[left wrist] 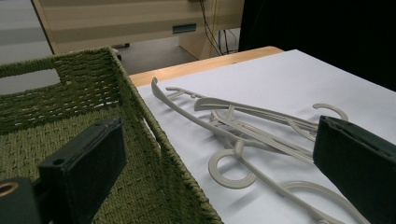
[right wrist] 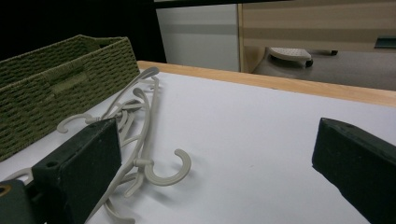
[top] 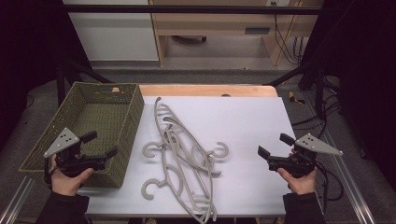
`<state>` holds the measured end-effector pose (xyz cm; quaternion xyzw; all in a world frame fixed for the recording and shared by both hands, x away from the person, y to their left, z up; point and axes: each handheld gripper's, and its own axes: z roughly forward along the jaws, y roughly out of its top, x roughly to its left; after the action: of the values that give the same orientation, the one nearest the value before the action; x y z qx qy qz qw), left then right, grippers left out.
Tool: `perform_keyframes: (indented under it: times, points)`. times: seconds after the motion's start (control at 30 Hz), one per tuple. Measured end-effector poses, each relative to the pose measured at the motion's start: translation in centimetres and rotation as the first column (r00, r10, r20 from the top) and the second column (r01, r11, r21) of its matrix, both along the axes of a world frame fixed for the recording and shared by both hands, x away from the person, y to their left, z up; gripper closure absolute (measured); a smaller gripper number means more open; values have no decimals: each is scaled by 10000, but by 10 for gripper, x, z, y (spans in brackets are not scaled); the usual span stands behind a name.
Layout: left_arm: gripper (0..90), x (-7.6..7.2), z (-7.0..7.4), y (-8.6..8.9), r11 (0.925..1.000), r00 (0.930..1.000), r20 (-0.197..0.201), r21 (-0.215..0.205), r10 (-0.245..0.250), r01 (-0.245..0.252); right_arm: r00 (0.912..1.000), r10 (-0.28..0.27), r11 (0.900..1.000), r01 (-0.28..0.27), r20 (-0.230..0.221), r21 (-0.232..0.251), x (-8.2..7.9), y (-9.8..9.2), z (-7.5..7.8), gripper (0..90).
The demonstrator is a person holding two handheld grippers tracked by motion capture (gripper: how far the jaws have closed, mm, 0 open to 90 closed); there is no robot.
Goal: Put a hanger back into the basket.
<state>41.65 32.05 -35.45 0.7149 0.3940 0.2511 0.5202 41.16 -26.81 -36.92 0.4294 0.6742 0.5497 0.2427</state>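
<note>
White paper covers the table [top: 243, 126], with a strip of bare wood along its far edge. Nearest the person, the left gripper [top: 100, 145] hangs over the near right corner of a green woven basket [top: 70, 116], its jaws spread wide with nothing between them. On the other side, the right gripper [top: 275, 148] hovers above bare paper near the right edge, its jaws likewise wide apart and empty, turned toward the middle. Between the two grippers lies a tangled pile of grey plastic hangers [top: 184, 161], flat on the paper just beside the basket's right wall, their hooks curling out to both sides. The pile runs from the near edge toward the far end of the basket. Beyond the table stand a white cabinet [top: 114, 32] and a wooden desk [top: 219, 23].
</note>
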Motion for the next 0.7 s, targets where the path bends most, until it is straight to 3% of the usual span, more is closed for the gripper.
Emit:
perform_keyframes:
  times: [0.3,0.7]
  points:
    - [23,-1,0,0,10000,10000,-3,26,-8,8,9994,-161,9995,153,-305,-290,0,1,1,34]
    - [23,-2,0,-1,10000,10000,36,35,-55,55,9949,532,9948,-603,-861,-815,-4,30,6,62]
